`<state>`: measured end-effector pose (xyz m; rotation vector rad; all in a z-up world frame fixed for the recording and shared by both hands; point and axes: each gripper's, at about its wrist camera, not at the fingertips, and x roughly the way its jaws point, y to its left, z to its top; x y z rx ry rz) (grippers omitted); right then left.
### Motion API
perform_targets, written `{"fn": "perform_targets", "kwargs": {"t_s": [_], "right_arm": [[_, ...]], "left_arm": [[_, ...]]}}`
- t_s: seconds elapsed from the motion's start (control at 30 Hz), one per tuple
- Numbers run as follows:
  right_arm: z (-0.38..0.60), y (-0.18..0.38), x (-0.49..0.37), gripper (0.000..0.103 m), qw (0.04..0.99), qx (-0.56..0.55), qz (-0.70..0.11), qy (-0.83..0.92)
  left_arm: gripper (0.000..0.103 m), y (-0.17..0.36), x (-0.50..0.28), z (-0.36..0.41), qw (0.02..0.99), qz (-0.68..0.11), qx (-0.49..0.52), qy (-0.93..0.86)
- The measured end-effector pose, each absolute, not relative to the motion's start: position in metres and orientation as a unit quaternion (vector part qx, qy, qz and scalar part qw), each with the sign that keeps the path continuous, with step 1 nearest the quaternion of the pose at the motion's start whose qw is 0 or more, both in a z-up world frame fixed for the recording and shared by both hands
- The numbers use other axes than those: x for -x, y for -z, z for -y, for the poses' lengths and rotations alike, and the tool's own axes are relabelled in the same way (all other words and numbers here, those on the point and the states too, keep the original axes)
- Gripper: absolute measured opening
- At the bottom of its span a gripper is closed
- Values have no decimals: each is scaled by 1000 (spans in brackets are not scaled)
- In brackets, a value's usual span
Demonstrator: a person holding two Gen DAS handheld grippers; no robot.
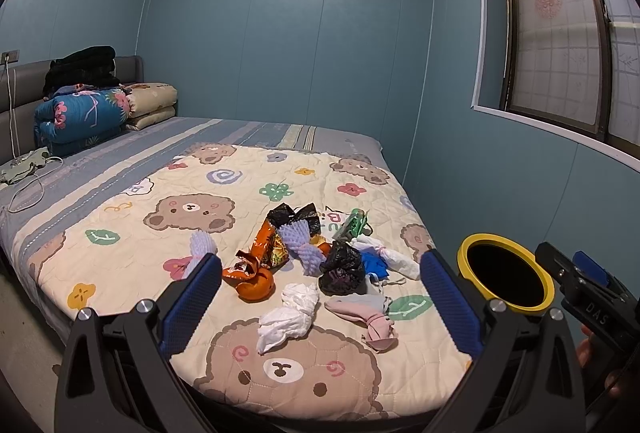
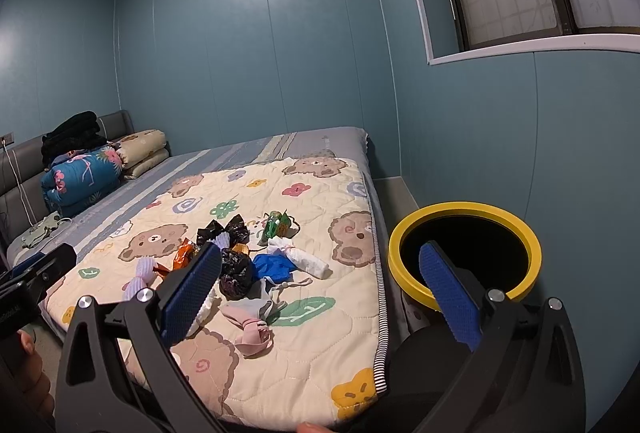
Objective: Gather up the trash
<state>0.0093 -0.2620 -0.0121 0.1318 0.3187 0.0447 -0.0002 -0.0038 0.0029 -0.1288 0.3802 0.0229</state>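
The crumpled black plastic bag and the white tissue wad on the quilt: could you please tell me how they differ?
The black plastic bag is dark, glossy and bunched into a rounded lump; the white tissue wad is pale, matte and longer, twisted at its middle. The bag lies farther up the quilt, the wad nearer the cameras. Both lie loose, ungripped.

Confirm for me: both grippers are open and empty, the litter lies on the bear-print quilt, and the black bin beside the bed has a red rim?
Not quite: the black bin's rim is yellow, as the right wrist view shows. The left gripper and right gripper are open and empty, with litter on the bear-print quilt.
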Motion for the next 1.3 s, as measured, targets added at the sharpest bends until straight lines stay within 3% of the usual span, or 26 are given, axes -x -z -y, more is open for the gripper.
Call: {"fn": "perform_targets", "kwargs": {"t_s": [1.3], "right_arm": [[263, 14, -10, 95, 984, -69, -161, -20]], "left_arm": [[96, -2, 0, 3, 980, -190, 66, -12]]}}
